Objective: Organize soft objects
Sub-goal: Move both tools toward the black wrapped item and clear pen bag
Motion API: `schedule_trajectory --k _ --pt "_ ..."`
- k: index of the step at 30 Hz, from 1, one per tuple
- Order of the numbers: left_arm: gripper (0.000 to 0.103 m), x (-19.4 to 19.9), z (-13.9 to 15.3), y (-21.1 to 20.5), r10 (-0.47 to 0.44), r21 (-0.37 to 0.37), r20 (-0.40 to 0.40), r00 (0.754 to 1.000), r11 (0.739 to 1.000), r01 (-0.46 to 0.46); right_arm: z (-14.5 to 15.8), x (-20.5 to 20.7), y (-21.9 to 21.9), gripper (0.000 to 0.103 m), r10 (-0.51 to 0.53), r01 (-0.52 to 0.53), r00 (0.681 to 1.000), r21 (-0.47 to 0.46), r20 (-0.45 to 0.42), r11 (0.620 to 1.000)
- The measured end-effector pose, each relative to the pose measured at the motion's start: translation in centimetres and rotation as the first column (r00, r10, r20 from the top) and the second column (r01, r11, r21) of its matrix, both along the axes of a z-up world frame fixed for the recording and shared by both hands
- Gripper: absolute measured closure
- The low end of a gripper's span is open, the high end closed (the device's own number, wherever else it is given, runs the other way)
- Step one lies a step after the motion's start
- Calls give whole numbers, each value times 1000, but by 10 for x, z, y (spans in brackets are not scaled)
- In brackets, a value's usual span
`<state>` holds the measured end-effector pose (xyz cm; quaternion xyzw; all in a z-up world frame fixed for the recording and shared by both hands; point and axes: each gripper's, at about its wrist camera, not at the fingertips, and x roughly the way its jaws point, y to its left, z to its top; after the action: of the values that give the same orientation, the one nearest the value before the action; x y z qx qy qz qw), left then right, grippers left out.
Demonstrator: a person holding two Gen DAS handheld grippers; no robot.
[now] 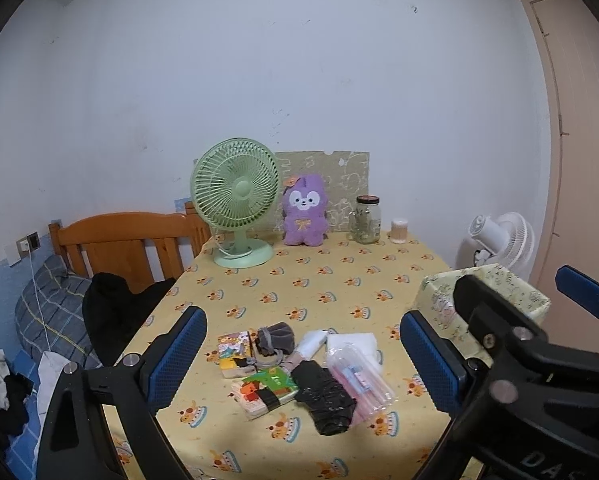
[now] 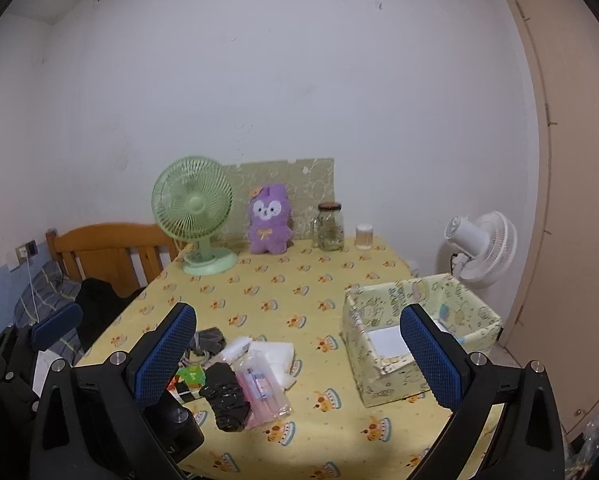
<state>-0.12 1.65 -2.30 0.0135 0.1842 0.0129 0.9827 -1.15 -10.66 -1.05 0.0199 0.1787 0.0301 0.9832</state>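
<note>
Left wrist view shows our left gripper (image 1: 303, 354) spread wide and empty above the pile of small items (image 1: 295, 364), framing it — we judge this a hover before choosing something soft. Nearest the pile's far-left edge lies a grey pouch (image 1: 275, 338); on its right side, white folded tissue packs (image 1: 351, 342) and a clear pink packet (image 1: 359, 380); a black bundle (image 1: 325, 396) sits at its front. Right of the pile stands the patterned fabric box (image 2: 419, 320), open-topped, probably the destination. Our right gripper (image 2: 299, 354) hangs unclenched too, holding nothing. Its left finger (image 2: 165, 354) hides the pile's left part — 2 printed blocks are hard to identify. What lies in the box is mostly covered.
</note>
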Motion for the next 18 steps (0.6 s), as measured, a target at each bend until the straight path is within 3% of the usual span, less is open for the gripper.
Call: schedule_trajectory --k 18 --pt "7 59 -76 18 -15 -30 -175 984 999 10 -74 70 31 2 78 -78 991 4 -107 997"
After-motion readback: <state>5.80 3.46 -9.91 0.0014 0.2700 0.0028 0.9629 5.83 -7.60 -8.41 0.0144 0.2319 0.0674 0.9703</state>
